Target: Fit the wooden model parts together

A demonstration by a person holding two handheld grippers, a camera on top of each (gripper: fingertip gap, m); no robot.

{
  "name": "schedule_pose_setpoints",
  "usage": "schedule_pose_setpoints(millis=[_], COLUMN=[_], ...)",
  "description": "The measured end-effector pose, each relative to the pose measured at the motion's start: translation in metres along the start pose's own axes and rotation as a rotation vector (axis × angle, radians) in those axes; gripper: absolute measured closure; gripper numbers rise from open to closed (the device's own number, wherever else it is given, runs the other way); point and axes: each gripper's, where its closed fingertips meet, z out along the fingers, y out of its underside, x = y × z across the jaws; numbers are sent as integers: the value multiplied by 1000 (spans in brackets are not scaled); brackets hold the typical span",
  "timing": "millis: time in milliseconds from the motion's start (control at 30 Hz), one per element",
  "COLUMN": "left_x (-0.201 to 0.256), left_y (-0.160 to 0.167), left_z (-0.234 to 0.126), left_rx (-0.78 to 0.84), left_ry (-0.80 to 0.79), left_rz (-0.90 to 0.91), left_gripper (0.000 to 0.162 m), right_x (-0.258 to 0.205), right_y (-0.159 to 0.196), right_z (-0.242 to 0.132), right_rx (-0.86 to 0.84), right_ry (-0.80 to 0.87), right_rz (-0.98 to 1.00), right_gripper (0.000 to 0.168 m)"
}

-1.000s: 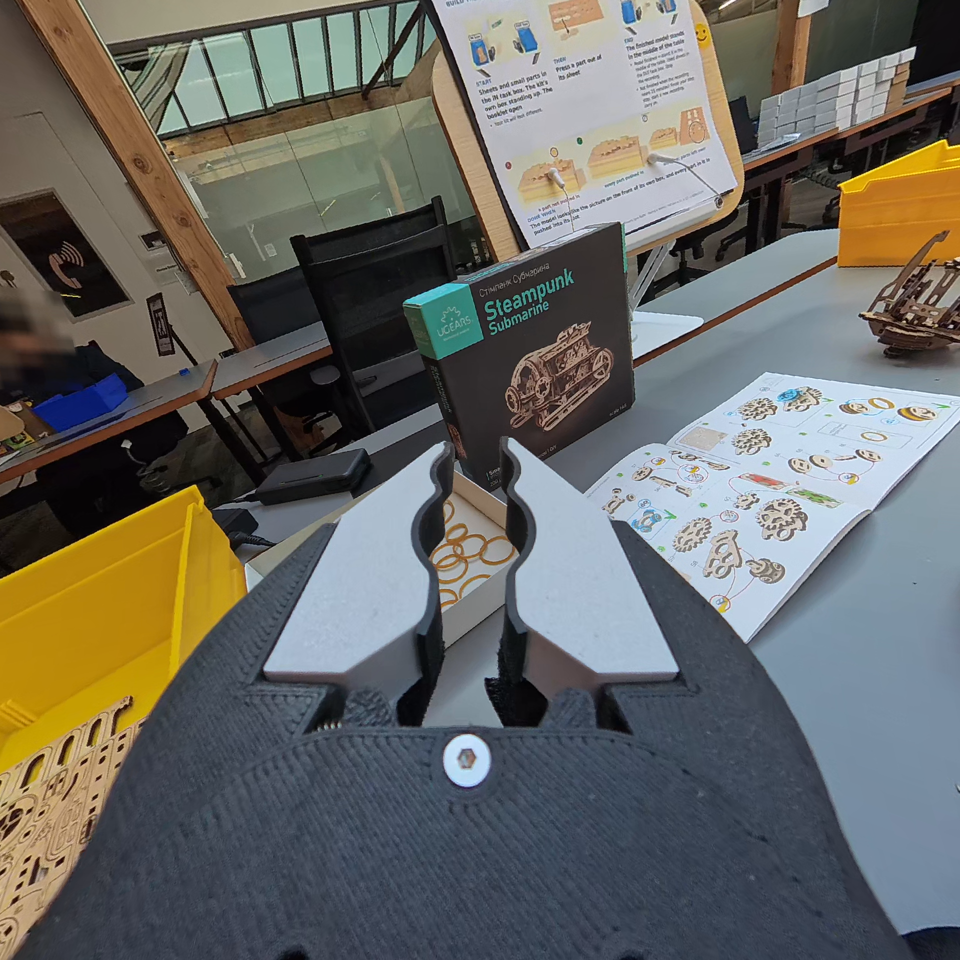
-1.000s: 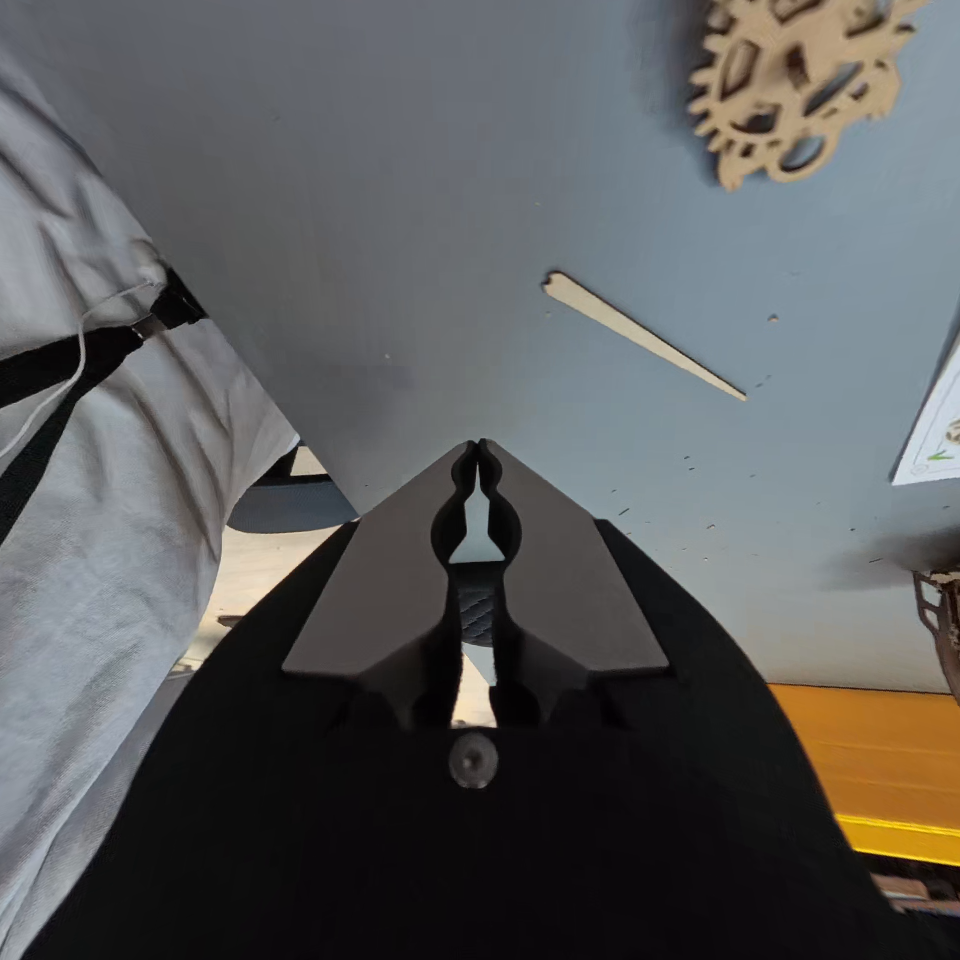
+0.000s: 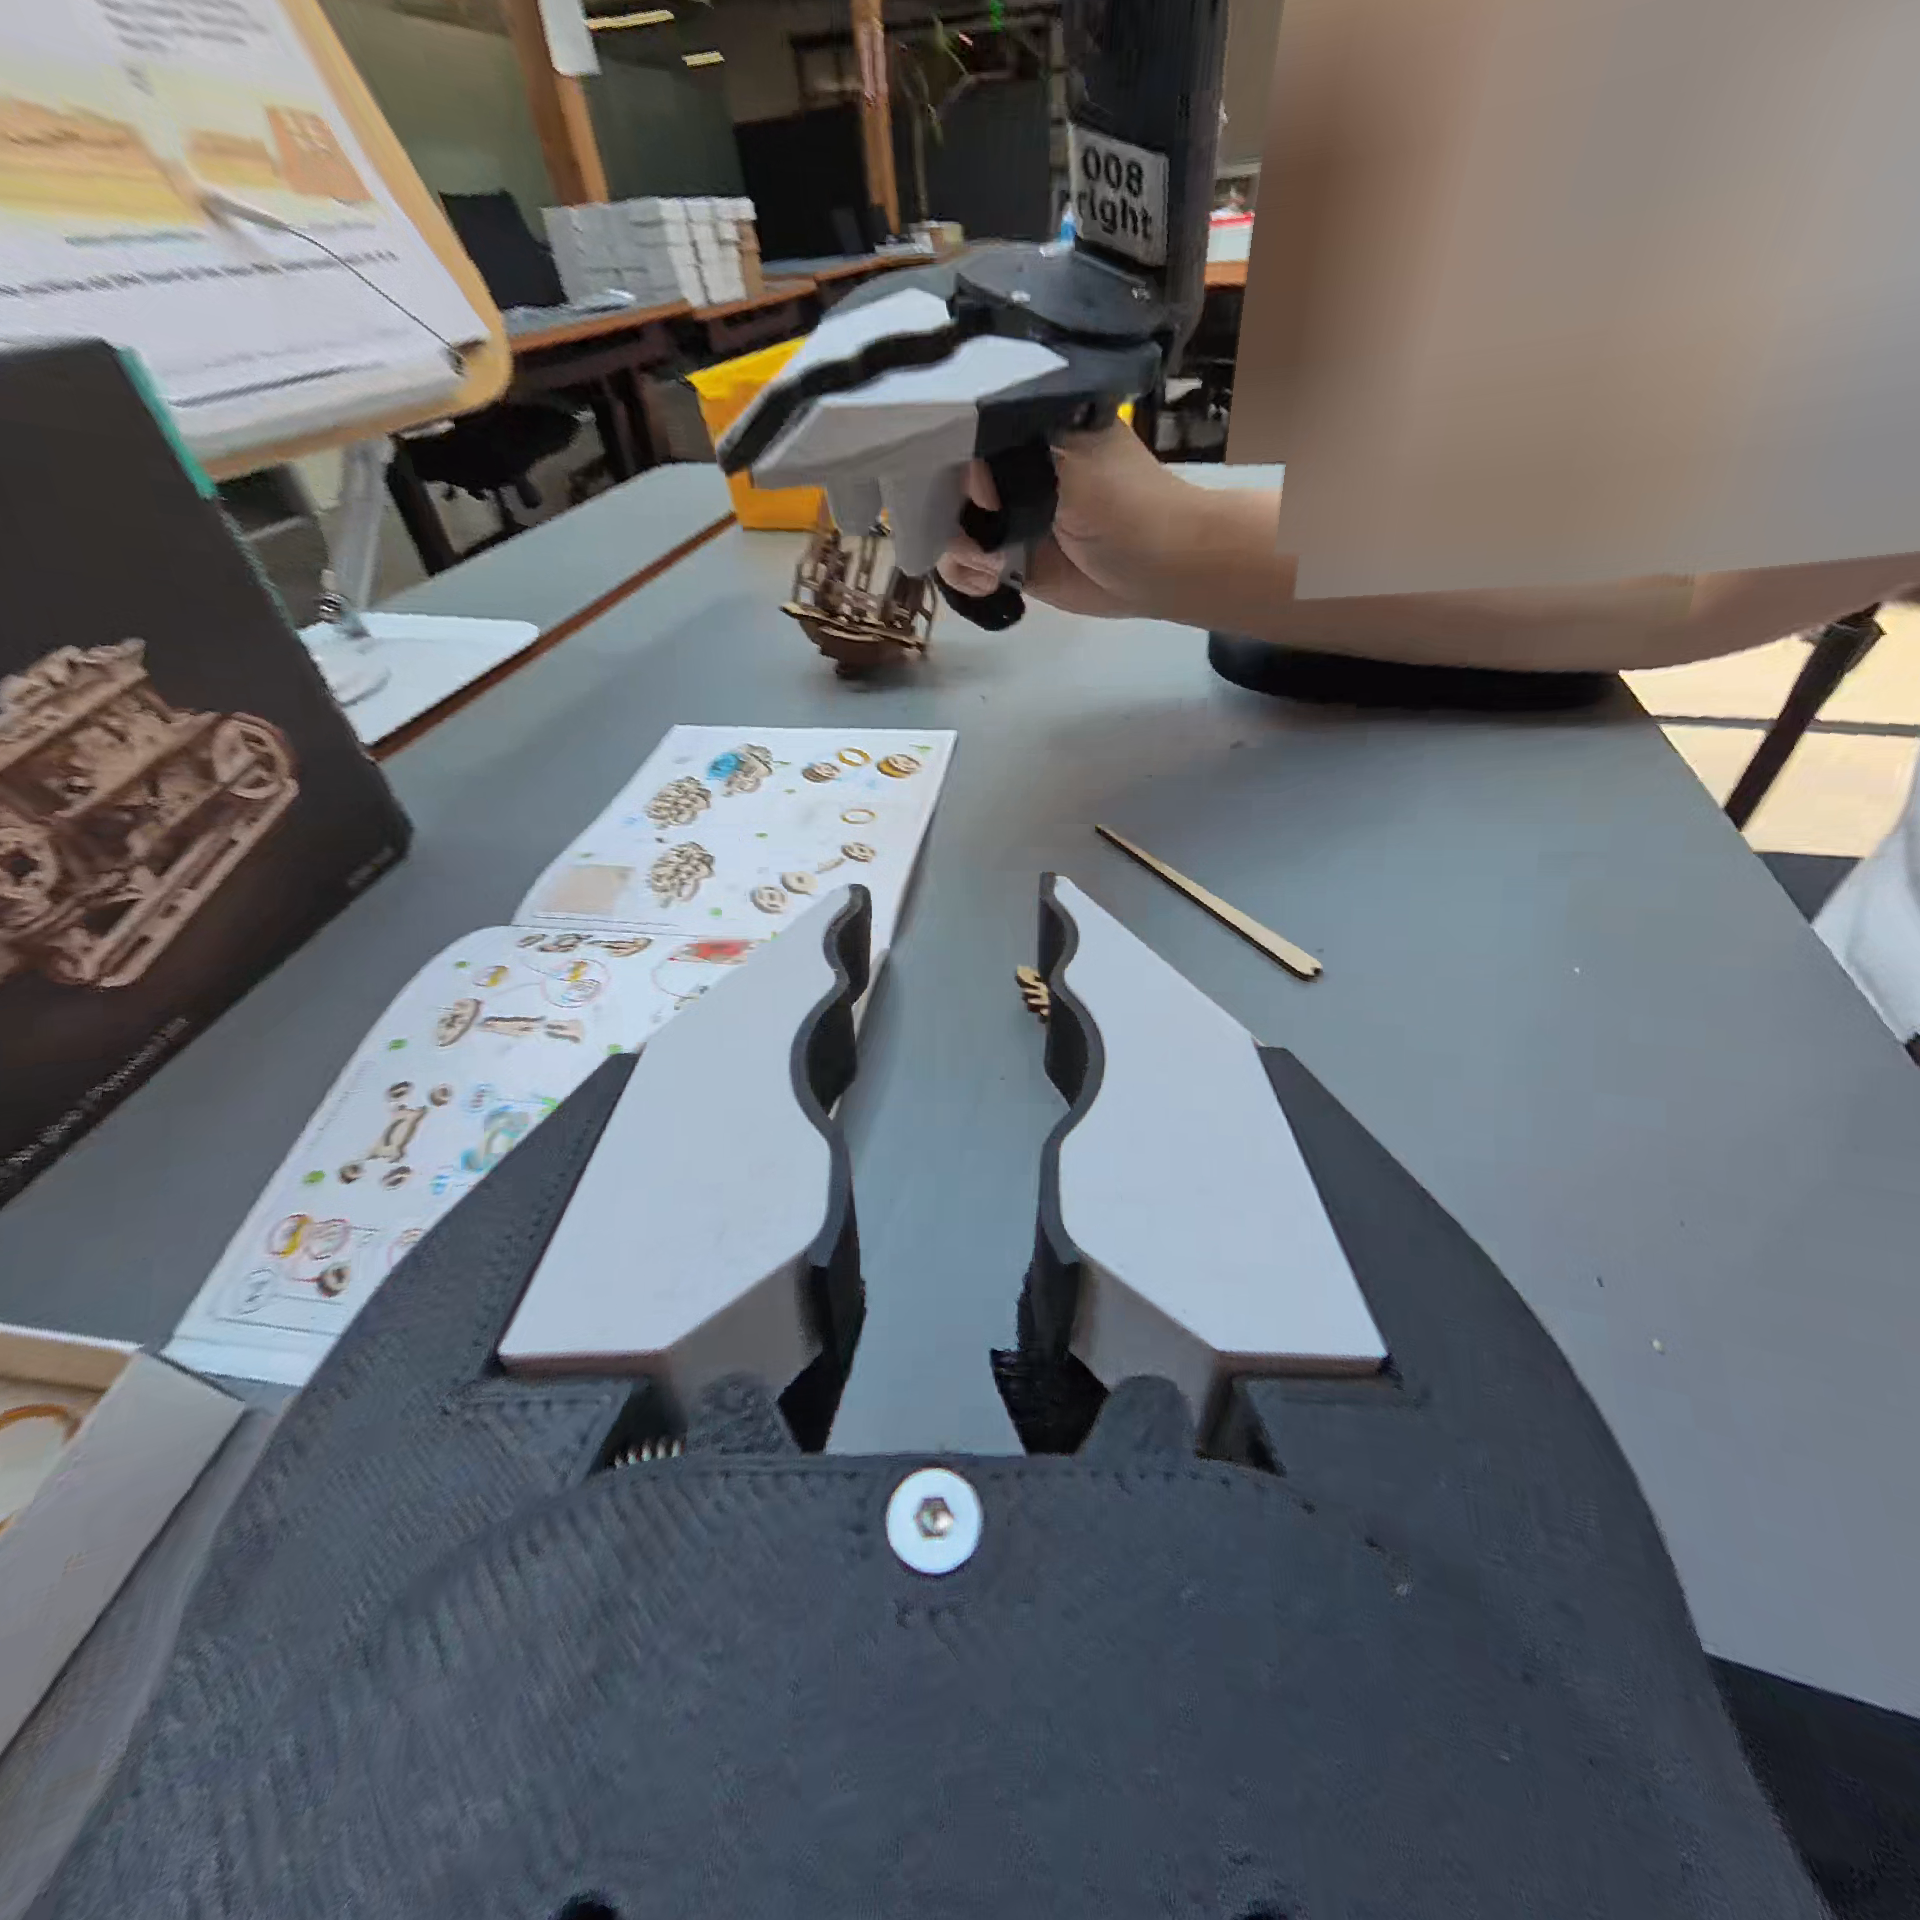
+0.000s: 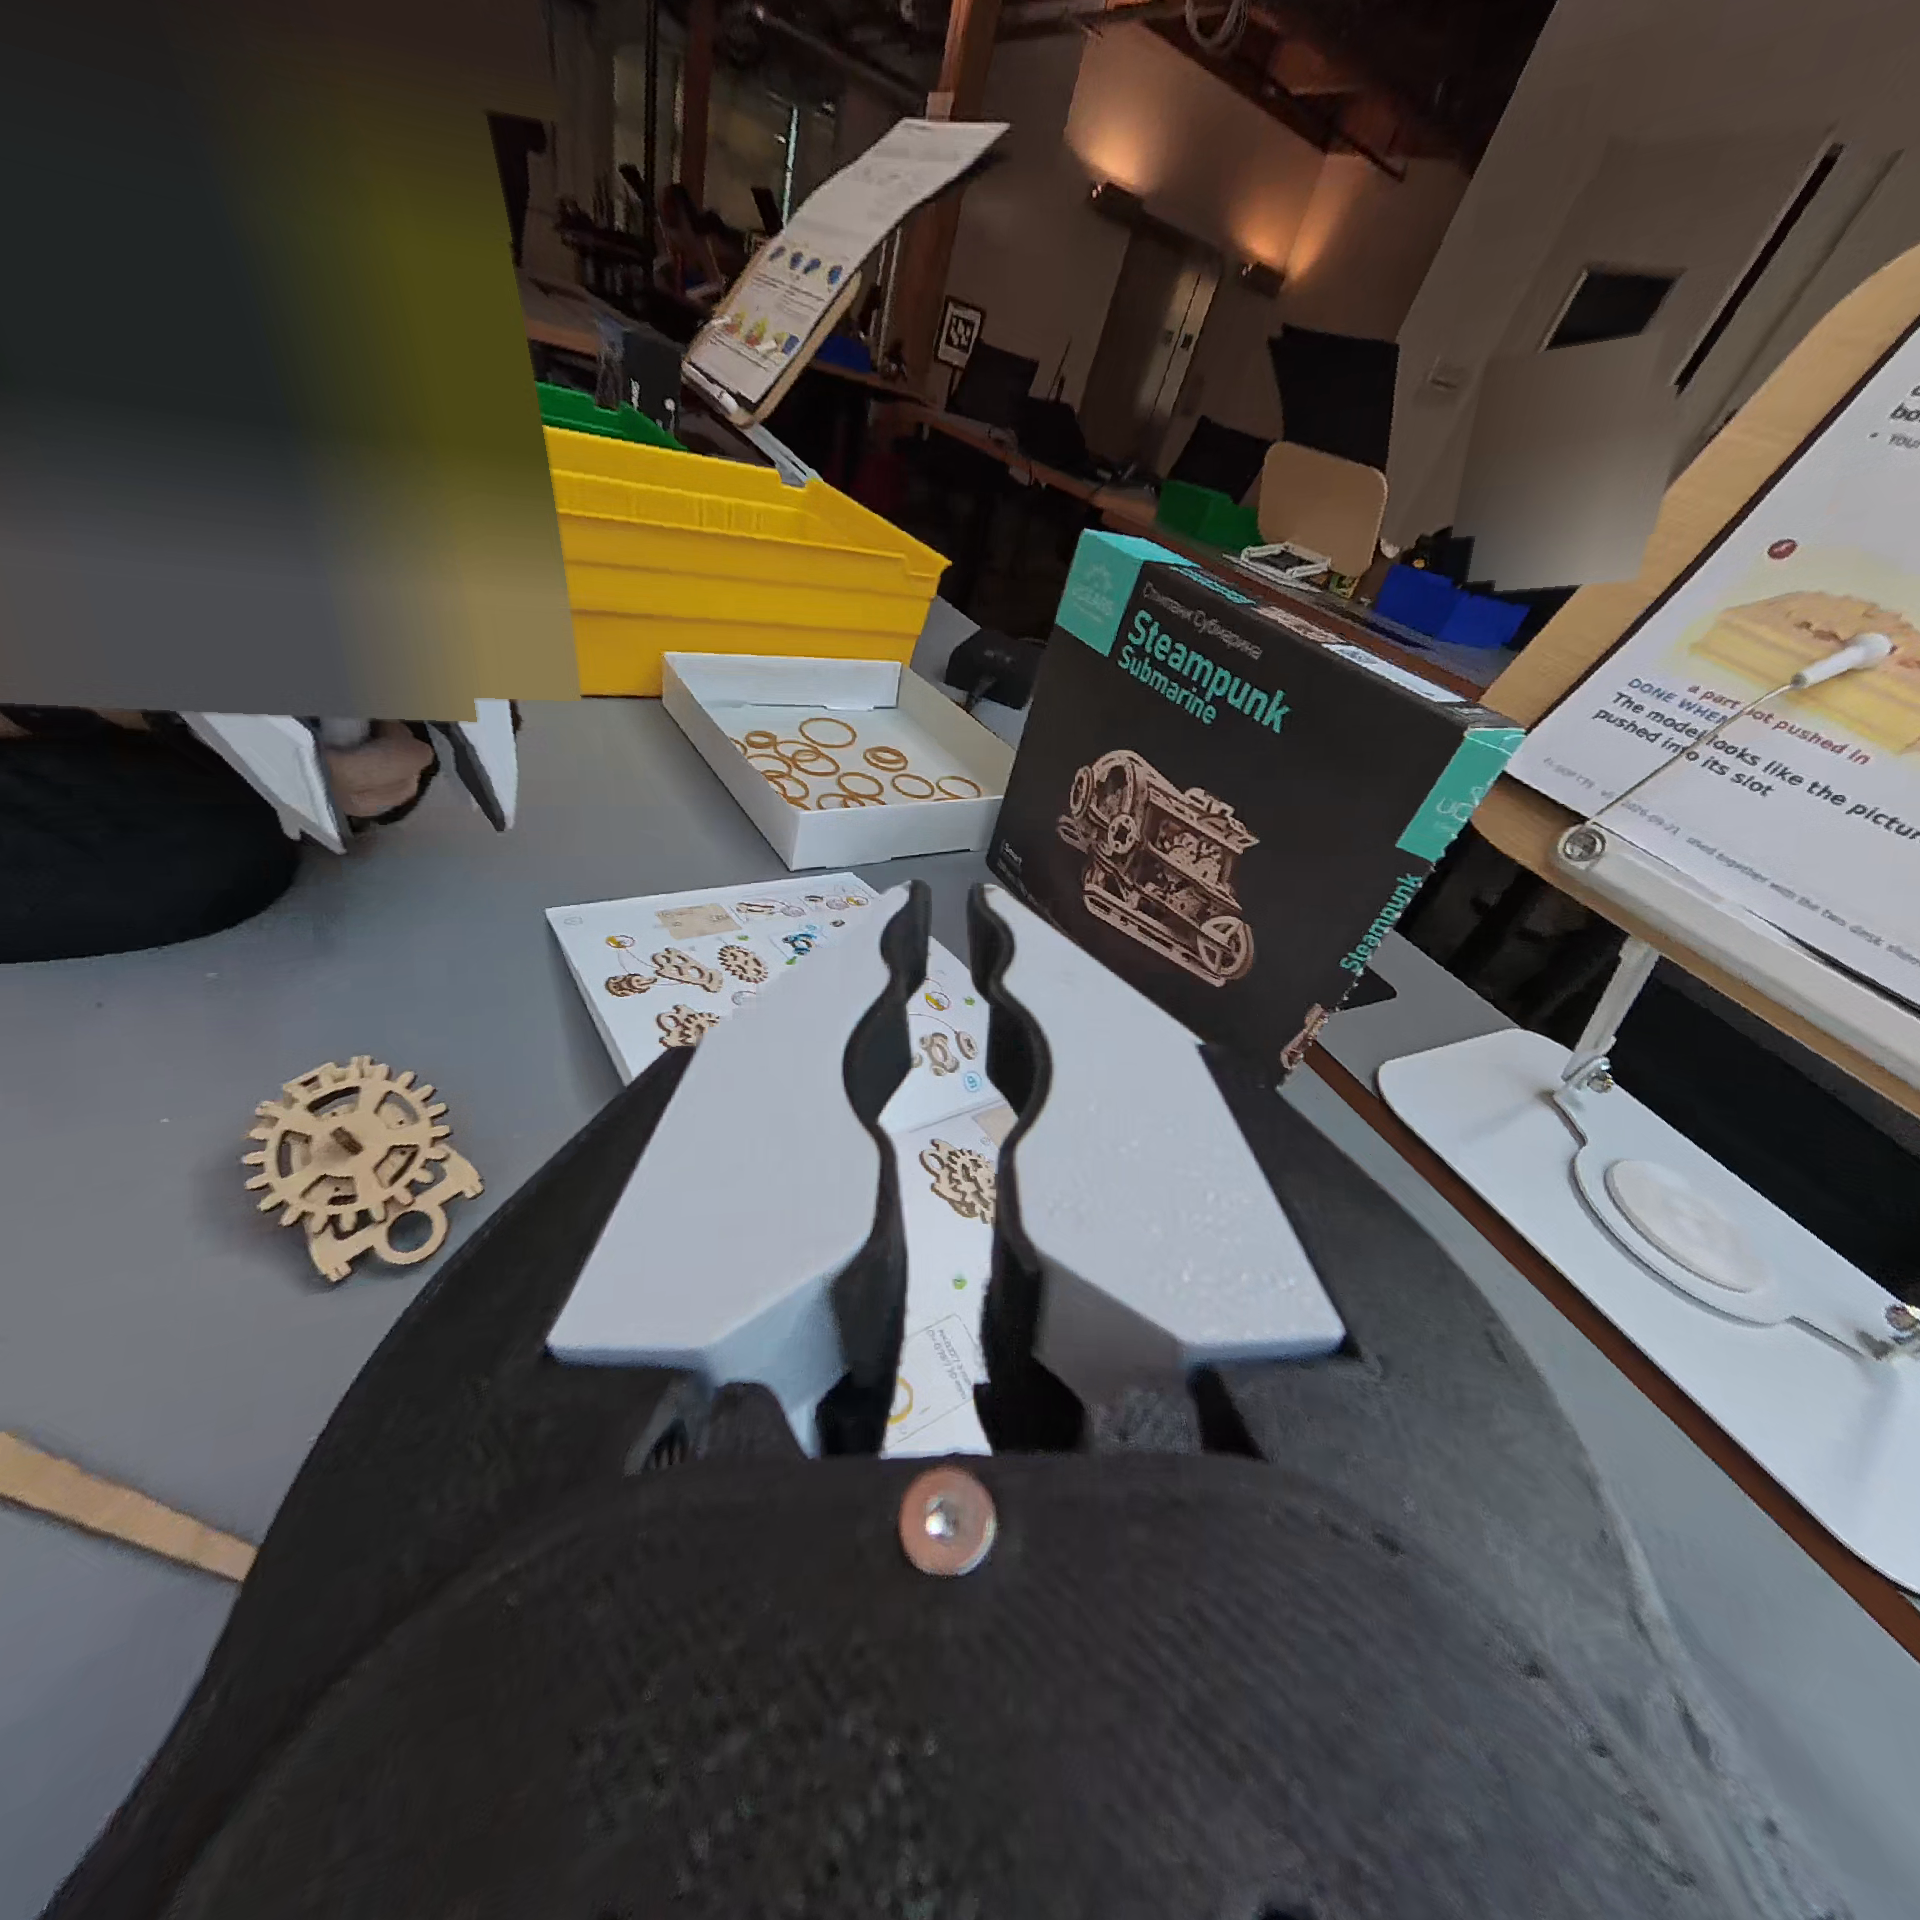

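My left gripper is open and empty, low over the grey table. A small pale wooden part shows just past its right finger, mostly hidden. A thin wooden stick lies to the right. A dark, partly built wooden model stands farther back. My right gripper hovers above that model in a hand. In the right wrist view my right gripper is empty with a narrow gap between its tips. A pale gear assembly lies to its left, and the stick lies nearer.
An open instruction booklet lies ahead of my left gripper. The dark kit box stands upright beside a white tray of rubber rings. A yellow bin sits behind. A board stand with a white base is at the right. My left gripper's tips are some 15 centimetres from the stick. Seen from the left wrist view as well.
My left gripper has swung right, from facing the kit box to the table middle, and opened wider. My right gripper has lifted off the table, turned towards the box, and parted slightly.
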Motion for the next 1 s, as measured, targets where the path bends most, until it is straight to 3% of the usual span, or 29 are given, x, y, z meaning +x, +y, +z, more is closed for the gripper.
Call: schedule_pose_setpoints(millis=[67, 300, 400, 600, 1000], left_x=[15, 42, 39, 34, 24], left_y=[12, 28, 37, 48, 54], left_z=[6, 15, 18, 24, 27], left_rx=[-76, -171, -225, -289, -326], left_ry=[69, 188, 170, 114, 65], left_rz=[30, 60, 63, 106, 94], left_gripper=[133, 144, 137, 112, 117], right_x=[-13, -72, -80, -83, -58], right_y=[1, 16, 29, 34, 33], right_z=[-6, -4, -6, -2, -3], right_rx=[19, 4, -60, -92, -96], right_ry=[-17, -317, -404, -387, -277], right_rz=[-6, 7, 50, 37, 23], right_gripper=[168, 168, 168, 168, 168])
